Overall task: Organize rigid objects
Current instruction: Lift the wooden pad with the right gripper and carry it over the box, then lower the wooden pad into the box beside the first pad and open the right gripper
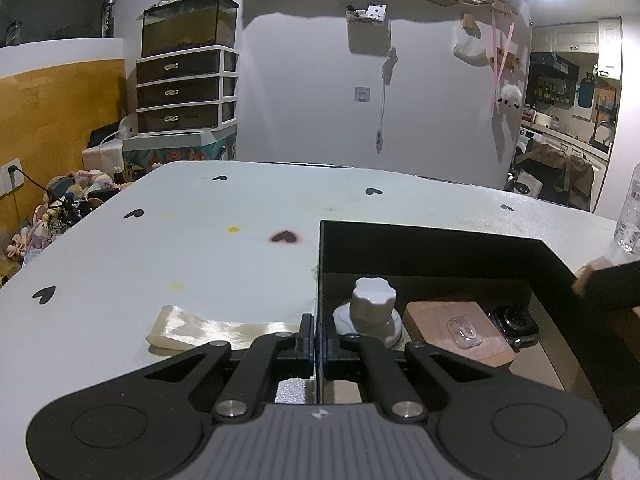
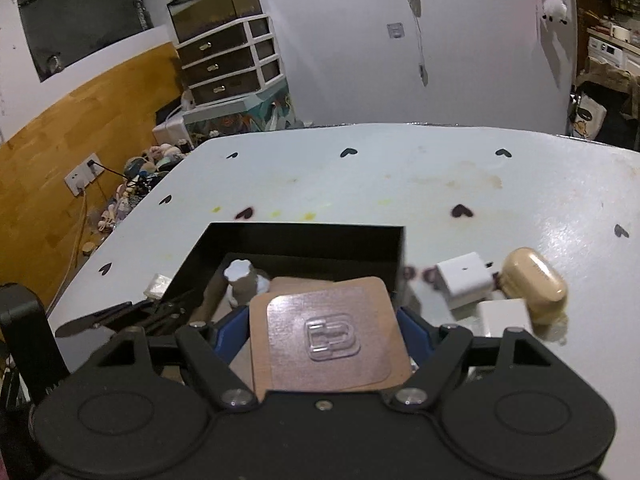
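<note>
While left hand-held gripper pinches box wall, right hand-held gripper clasps hook card

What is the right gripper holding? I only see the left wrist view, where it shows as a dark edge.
Observer: The right gripper is shut on a brown hook card, at the near side of the black box.
Operator: Is anything still outside the box?
Observer: Yes, to the right of it: a white charger and a beige earbud case.
Operator: Anything else?
Observer: A second white block lies nearer the camera, beside the case.
</note>
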Tool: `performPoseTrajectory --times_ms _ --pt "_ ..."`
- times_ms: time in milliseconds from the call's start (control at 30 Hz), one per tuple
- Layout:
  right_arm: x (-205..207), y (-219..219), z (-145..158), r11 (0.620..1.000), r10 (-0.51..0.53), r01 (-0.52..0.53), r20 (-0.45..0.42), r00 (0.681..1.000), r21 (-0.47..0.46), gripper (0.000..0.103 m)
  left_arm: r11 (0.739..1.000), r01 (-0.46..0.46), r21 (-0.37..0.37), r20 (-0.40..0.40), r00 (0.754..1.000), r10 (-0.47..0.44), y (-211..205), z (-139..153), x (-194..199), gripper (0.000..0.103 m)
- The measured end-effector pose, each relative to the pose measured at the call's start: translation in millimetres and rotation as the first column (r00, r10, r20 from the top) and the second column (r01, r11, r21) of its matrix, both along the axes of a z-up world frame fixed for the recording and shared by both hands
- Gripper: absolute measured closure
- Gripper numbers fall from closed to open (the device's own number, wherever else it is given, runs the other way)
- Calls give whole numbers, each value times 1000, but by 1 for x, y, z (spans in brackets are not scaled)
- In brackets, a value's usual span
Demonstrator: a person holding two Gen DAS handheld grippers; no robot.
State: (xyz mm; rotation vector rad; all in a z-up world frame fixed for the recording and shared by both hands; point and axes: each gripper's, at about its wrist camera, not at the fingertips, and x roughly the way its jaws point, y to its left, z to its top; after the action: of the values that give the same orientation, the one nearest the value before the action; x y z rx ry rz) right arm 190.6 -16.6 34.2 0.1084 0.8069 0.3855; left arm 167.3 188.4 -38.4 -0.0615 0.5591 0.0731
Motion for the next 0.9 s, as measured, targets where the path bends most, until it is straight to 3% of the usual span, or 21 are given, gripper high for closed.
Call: performPoseTrajectory --times_ms 200,400,800,900 --pt "-1 21 -7 997 -74 72 -73 995 -20 23 1000 0 -10 3 1000 0 1 0 -1 100" --pt "-3 30 -15 975 -222 217 -111 969 -52 23 1000 1 -17 3 1000 -1 2 1 0 100" --pt "-4 33 -19 964 -264 254 -143 954 -81 23 1000 2 -26 3 1000 -2 3 1 0 99" --pt "-3 32 -19 970 -242 234 -159 957 -67 15 1000 3 -25 3 1000 -3 3 1 -1 99"
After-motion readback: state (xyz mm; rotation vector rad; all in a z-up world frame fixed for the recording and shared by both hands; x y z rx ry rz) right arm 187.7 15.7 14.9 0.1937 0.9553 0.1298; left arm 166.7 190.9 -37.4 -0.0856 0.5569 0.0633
